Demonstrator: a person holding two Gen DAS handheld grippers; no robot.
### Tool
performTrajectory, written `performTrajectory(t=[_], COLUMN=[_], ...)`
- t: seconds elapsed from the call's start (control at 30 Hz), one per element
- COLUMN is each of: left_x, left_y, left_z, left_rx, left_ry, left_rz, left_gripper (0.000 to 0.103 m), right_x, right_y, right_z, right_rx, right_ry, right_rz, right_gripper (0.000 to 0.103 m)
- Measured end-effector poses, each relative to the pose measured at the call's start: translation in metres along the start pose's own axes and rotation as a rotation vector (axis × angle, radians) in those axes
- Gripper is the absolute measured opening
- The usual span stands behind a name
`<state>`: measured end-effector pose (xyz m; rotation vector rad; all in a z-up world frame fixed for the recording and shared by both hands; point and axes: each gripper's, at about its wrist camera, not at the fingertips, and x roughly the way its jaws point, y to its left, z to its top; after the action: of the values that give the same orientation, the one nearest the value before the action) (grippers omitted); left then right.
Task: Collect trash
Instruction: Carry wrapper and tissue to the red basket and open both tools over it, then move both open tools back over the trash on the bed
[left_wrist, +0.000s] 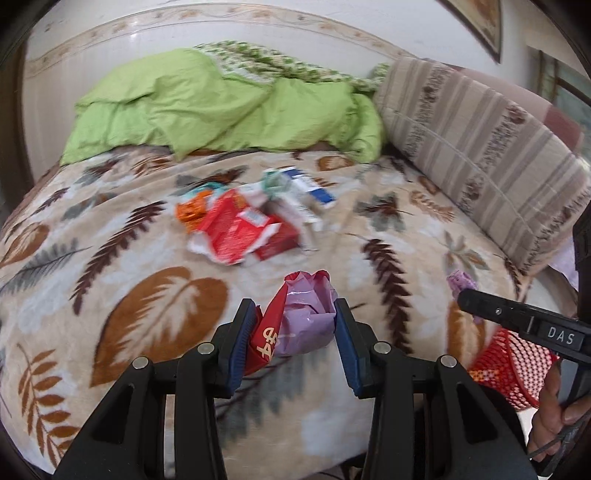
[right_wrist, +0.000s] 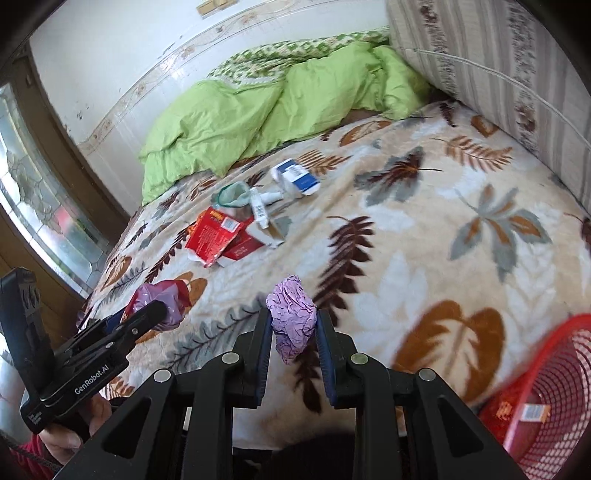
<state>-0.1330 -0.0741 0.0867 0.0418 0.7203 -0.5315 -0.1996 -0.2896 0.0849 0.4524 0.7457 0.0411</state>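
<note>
My left gripper (left_wrist: 295, 317) is shut on a crumpled red and purple plastic wrapper (left_wrist: 303, 314), held above the bed; it also shows at the left of the right wrist view (right_wrist: 162, 302). My right gripper (right_wrist: 291, 325) is shut on a crumpled purple paper ball (right_wrist: 291, 317), also above the bed; its tip and the ball (left_wrist: 460, 282) show at the right of the left wrist view. A pile of trash lies mid-bed: red cartons (left_wrist: 240, 232) (right_wrist: 218, 236), an orange wrapper (left_wrist: 192, 210), white and blue boxes (left_wrist: 310, 188) (right_wrist: 295, 179). A red mesh basket (right_wrist: 554, 398) (left_wrist: 513, 365) stands at the near right.
The bed carries a leaf-patterned blanket (left_wrist: 147, 295). A green quilt (left_wrist: 221, 107) is bunched at the far end. A striped cushion (left_wrist: 480, 140) lines the right side. A window (right_wrist: 33, 192) is at the left, past the bed edge.
</note>
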Motion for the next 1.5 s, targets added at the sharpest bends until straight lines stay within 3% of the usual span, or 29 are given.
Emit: performTrajectory(t=[0.27,0.53,0.67,0.73,0.77,1.13,1.5], left_x=[-0.004,0.006,0.018,0.027,0.029,0.031,0.034], left_y=[-0.116,-0.234,-0.273,-0.282,-0.282,-0.22,-0.092], left_z=[0.011,0.001,-0.006,-0.009,-0.01,0.015,0.021], left_rx=[0.222,0.362,0.392,0.389,0.38,0.254,0.052], left_ry=[0.023,0.148,0.207,0.236,0.24,0.204,0.175], left_rz=[-0.243,-0.518,-0.587,-0.599,-0.594,-0.52,-0.318], left_gripper=[0.041,0.042,0.043,0.055,0.057,0.06,0.062], right_x=[-0.09,-0.164,-0.179,-0.182,-0.183,-0.162,-0.066], right_y=[-0.092,-0.171,-0.19,-0.196,-0.199,-0.186,-0.094], right_z=[-0.013,-0.037,-0.046,-0.049,-0.051,-0.033,0.005], right_rx=[0.191,0.355,0.394,0.409,0.419,0.394,0.179], right_ry=[-0.106,-0.175,-0.183,-0.177,-0.18,-0.186,-0.08], right_rz=[-0.163,-0.329,-0.375,-0.4,-0.408,-0.323,-0.143], right_gripper=[0.025,0.025,0.027,0.039,0.044,0.044,0.046])
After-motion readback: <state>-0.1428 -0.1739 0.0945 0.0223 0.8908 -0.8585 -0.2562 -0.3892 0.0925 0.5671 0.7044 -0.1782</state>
